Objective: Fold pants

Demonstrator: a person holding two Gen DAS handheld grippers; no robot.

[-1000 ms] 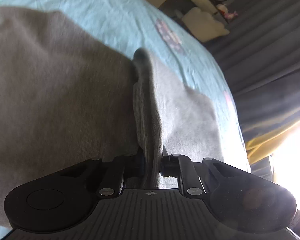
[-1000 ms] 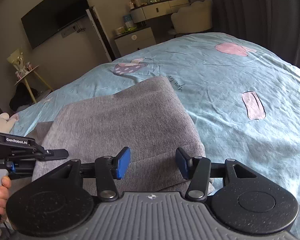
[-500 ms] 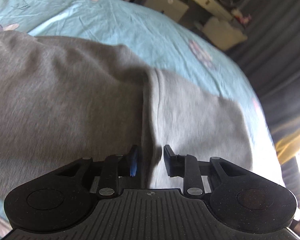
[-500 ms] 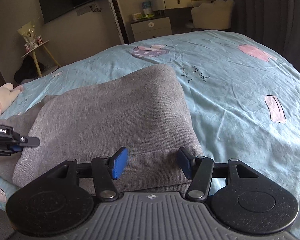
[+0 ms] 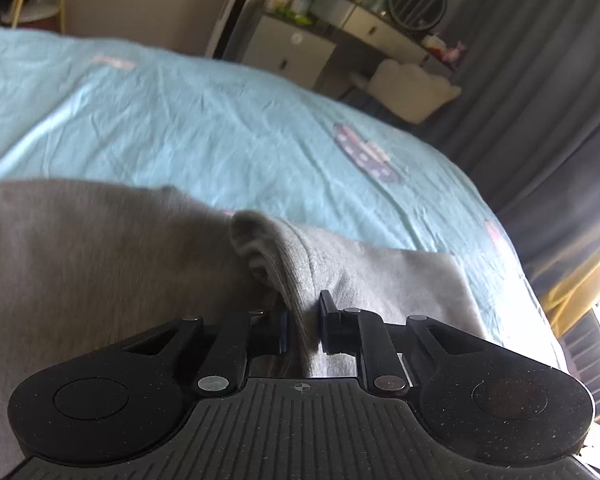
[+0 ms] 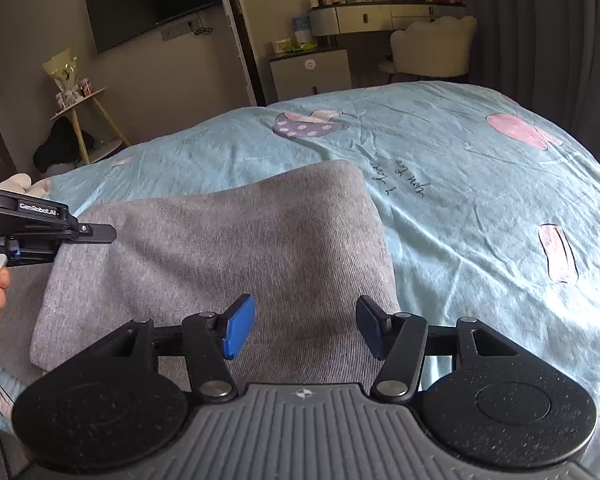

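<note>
The grey pants (image 6: 228,248) lie folded in a flat block on the light blue bedspread (image 6: 480,184). My left gripper (image 5: 302,326) is shut on a raised ridge of the grey pants (image 5: 276,256), with cloth pinched between its pads. It also shows at the left edge of the right wrist view (image 6: 40,228), held by a hand. My right gripper (image 6: 306,326) is open and empty, hovering over the near edge of the folded pants.
A white chair (image 6: 432,52) and a dresser (image 6: 312,68) stand beyond the bed's far side. A small round side table (image 6: 84,120) is at the far left. Dark curtains (image 5: 540,80) hang to the right.
My left gripper has closed on the fold of cloth and tilted up, so more of the room shows. My right gripper has stayed open and risen slightly over the pants.
</note>
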